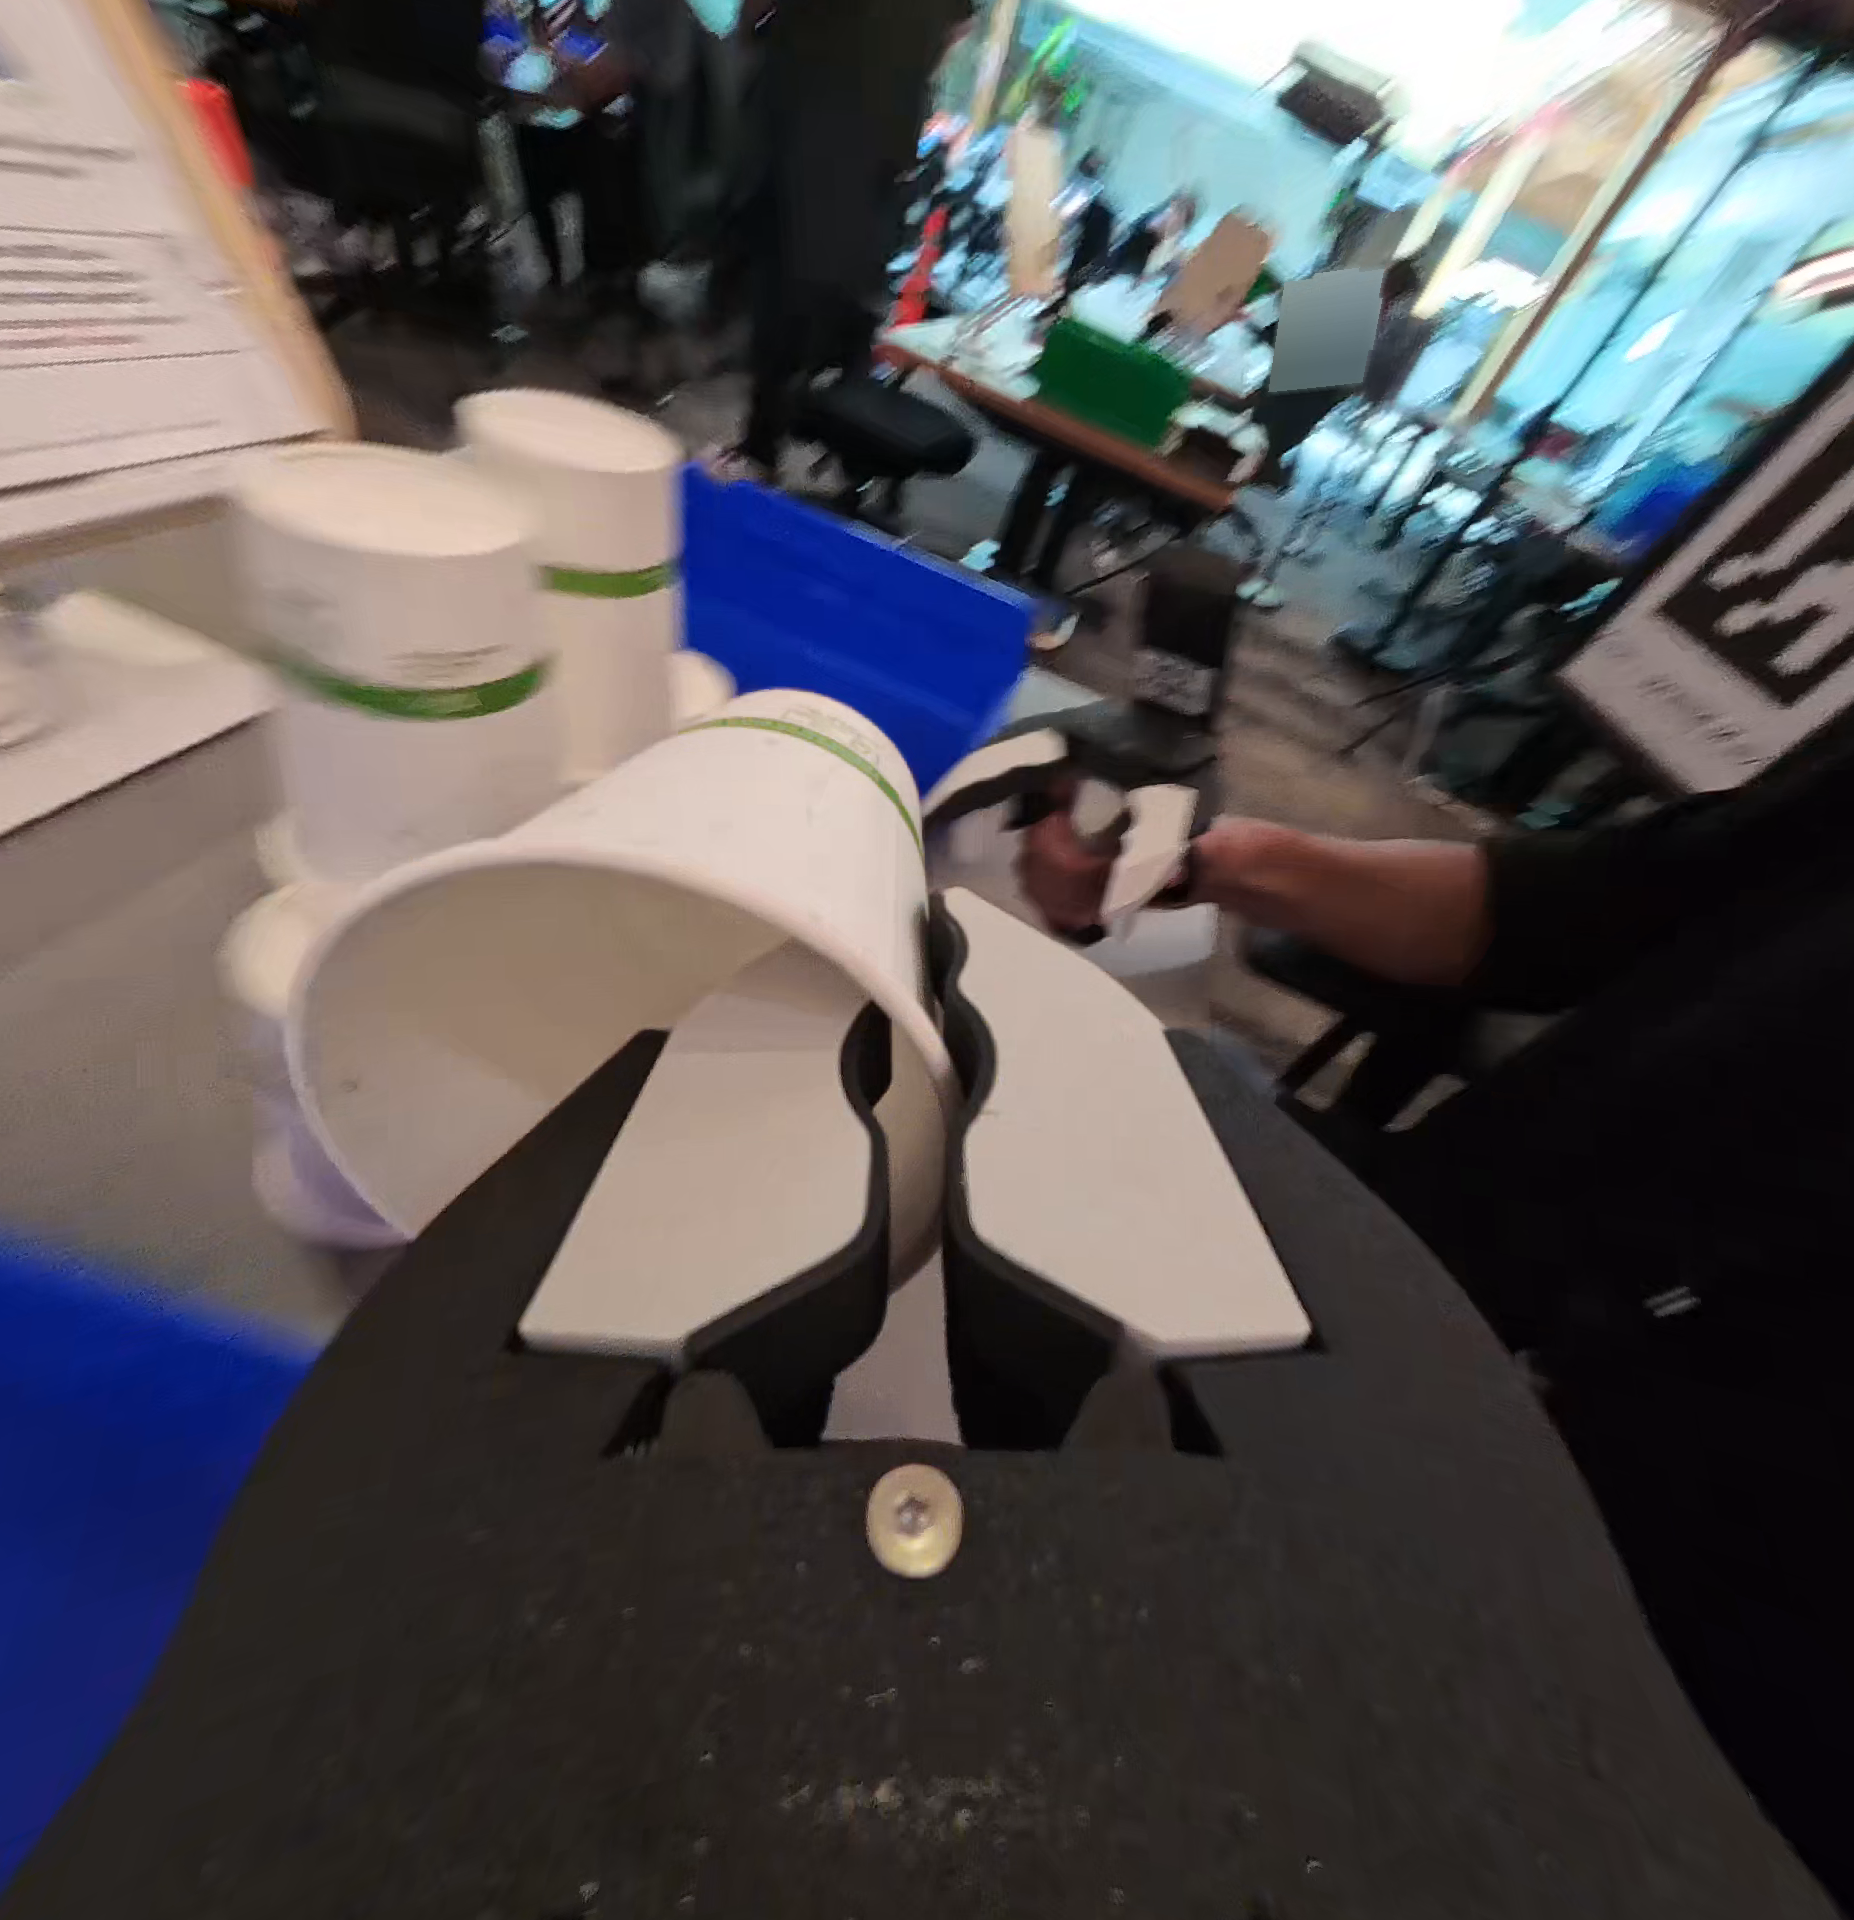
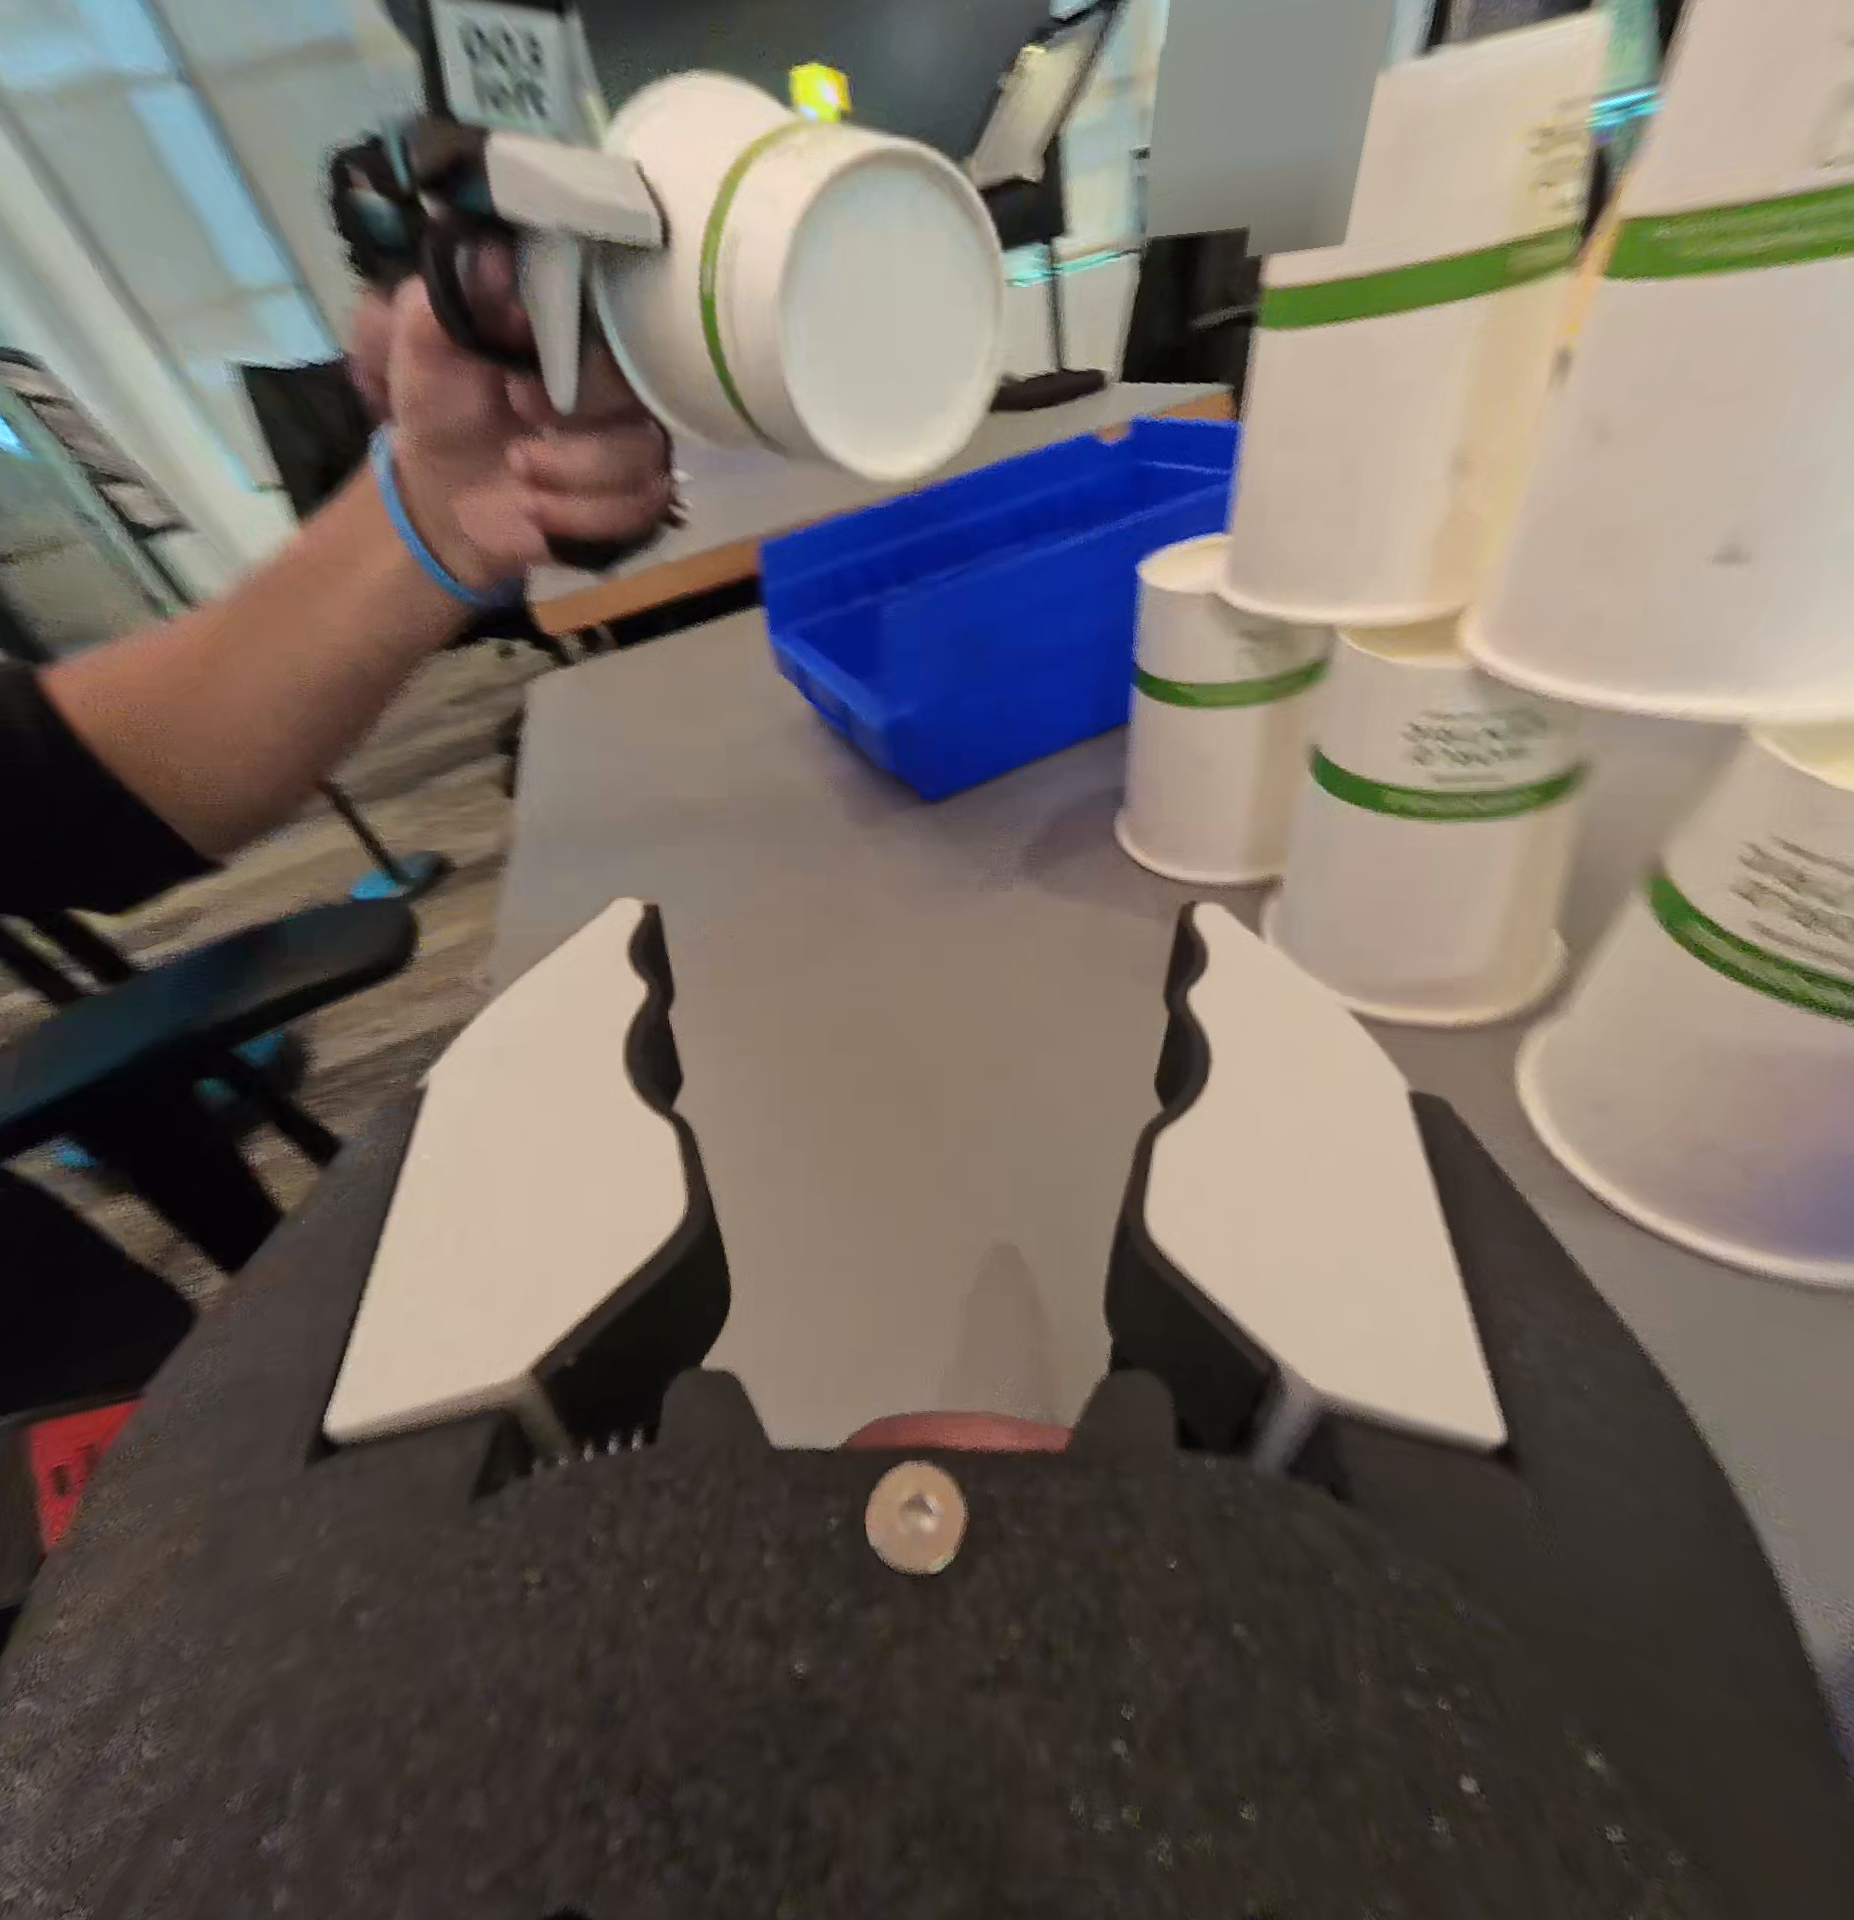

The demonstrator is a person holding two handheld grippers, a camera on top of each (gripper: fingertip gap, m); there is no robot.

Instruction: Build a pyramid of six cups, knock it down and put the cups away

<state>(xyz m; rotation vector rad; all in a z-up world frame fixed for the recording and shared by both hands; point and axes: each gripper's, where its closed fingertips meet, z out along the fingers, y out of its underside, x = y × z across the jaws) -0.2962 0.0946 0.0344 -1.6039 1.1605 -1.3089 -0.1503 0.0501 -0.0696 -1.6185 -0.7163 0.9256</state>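
My left gripper [image 1: 938, 940] is shut on the rim wall of a white paper cup with a green band [image 1: 632, 935], held on its side in the air. It also shows in the right wrist view [image 2: 616, 260] with the cup [image 2: 829, 281], high above the blue bin [image 2: 964, 634]. On the right, upside-down cups are stacked: three in a bottom row [image 2: 1432, 831] and two on them [image 2: 1411, 416]. The stack is blurred in the left wrist view [image 1: 383, 592]. My right gripper [image 2: 918, 935] is open and empty, low over the grey table [image 2: 850, 883], left of the stack.
The blue bin [image 1: 850, 613] stands on the table behind the stack. Another blue object [image 1: 92, 1507] is at the lower left. The table's left edge [image 2: 518, 831] is close, with a black chair armrest [image 2: 175, 997] beyond it. A white board [image 1: 92, 260] stands behind the cups.
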